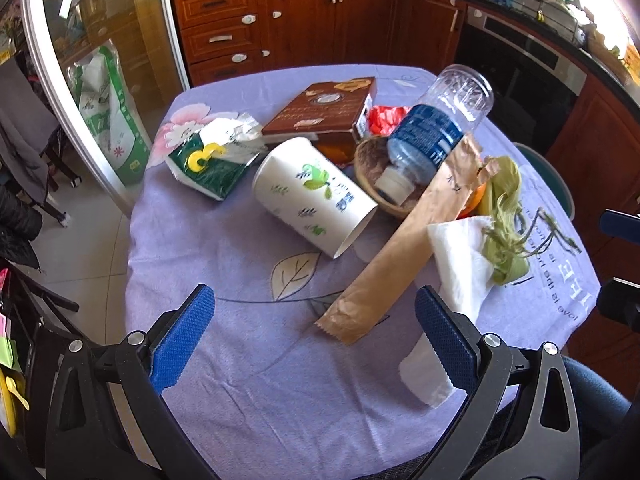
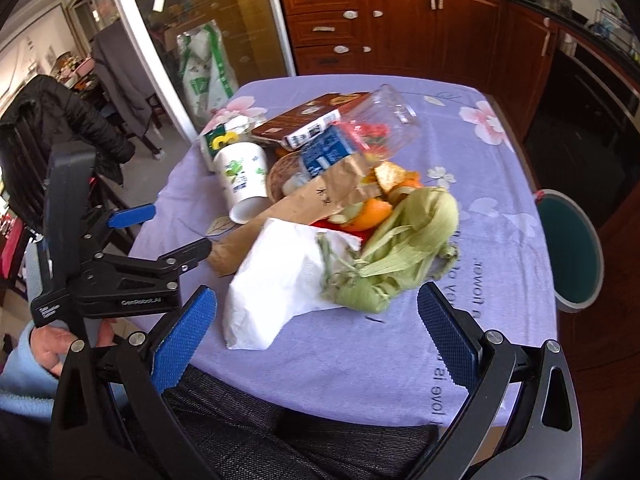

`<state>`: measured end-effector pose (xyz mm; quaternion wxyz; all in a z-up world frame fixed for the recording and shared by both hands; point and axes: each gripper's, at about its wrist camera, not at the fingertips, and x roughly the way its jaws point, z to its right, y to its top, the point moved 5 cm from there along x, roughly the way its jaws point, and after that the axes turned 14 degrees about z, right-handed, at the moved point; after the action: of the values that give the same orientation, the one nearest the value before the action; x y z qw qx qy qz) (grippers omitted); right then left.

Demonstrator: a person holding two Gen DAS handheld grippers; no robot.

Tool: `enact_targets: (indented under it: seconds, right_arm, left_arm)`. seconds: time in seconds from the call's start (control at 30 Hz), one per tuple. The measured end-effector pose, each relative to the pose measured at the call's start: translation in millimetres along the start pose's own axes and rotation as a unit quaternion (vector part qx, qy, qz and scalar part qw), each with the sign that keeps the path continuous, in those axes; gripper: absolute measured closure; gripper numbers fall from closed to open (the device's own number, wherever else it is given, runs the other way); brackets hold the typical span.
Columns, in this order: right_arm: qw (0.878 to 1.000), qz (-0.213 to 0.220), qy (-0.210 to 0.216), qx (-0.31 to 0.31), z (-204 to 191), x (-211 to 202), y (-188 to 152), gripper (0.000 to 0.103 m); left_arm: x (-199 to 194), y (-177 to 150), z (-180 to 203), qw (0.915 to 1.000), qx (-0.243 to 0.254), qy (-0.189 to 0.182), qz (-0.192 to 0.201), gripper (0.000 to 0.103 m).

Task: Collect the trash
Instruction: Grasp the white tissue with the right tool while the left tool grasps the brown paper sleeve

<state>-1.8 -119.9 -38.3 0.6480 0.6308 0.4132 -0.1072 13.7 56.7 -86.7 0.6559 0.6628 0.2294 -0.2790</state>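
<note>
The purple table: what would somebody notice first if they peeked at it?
A heap of trash in the middle of the purple flowered tablecloth: a white paper cup with green leaves tipped on its side, and a clear plastic bottle with a blue label leaning head-down into a woven basket. Nearer, pale green corn husks lie on a white napkin.

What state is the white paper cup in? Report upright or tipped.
Tipped. The white paper cup lies on its side on the purple tablecloth, beside the woven basket.

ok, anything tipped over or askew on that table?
Yes. The paper cup lies on its side, and the plastic bottle leans cap-down into the woven basket. Corn husks and orange peel lie loose on the tablecloth.
</note>
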Motion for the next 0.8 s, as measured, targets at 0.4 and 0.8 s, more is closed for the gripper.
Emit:
enact_targets:
  seconds: [0.4,0.8]
  right_arm:
    - [0.990,-0.102,0.093,-0.001,-53.9,70.9,-17.2,0.028]
    - [0.992,-0.115,0.035,0.034,-16.5,91.1,-30.1,0.100]
  left_arm:
    - [18.3,-26.3,-36.1,0.9994,-0.028,-0.011,-0.018,0.004]
    - [29.0,-18.3,-30.0,0.9986,-0.004,-0.051,-0.015,0.004]
